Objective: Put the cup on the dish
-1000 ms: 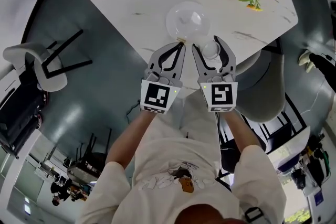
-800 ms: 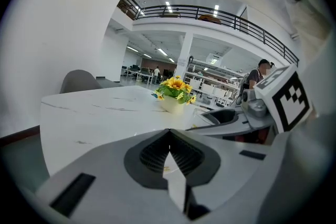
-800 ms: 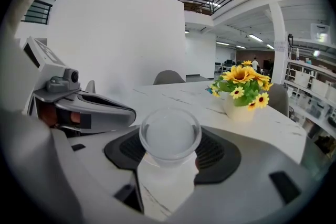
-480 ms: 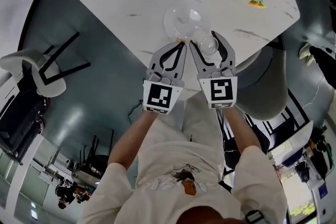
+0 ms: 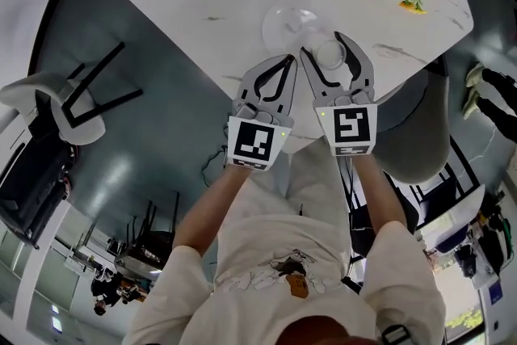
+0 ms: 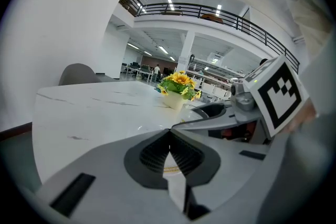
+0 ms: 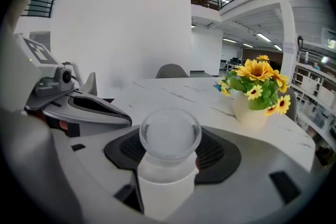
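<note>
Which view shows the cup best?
The right gripper view: the clear cup fills the centre, clamped in the right tongs. The head view shows it small, from above; the left gripper view does not show it.

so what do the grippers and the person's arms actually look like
The left gripper and right gripper match: light grey, with two curved jaws that have open cut-outs and dark ribbed pads inside. Each carries a white cube printed with black square markers. The person wears a cream top with short sleeves.
</note>
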The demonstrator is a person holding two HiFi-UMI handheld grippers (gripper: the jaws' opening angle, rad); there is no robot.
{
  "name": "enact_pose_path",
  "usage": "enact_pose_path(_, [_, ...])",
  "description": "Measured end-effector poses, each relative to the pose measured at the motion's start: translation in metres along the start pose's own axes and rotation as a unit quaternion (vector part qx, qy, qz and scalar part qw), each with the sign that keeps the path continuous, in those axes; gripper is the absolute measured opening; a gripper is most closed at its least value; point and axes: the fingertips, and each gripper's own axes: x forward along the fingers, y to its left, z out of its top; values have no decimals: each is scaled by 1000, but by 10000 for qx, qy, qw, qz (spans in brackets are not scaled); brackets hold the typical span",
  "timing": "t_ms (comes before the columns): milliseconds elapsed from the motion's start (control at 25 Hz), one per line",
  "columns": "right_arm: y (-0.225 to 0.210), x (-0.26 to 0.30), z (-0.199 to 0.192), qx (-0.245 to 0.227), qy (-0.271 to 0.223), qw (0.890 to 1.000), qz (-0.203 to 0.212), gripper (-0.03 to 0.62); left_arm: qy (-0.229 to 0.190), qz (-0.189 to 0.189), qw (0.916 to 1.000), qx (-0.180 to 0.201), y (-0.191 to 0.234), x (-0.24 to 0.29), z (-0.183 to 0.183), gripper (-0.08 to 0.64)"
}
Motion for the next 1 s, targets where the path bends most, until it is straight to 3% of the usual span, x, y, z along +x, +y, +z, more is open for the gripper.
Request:
enact_pose_path(400, [-2, 24, 5, -310, 187, 9993, 25, 267, 88, 45, 9999, -60, 14, 3, -5, 2])
enact_pose_path(1000, [-5, 42, 10, -156, 93, 9998, 42, 267, 61, 110, 9999, -111, 27, 15, -2, 2])
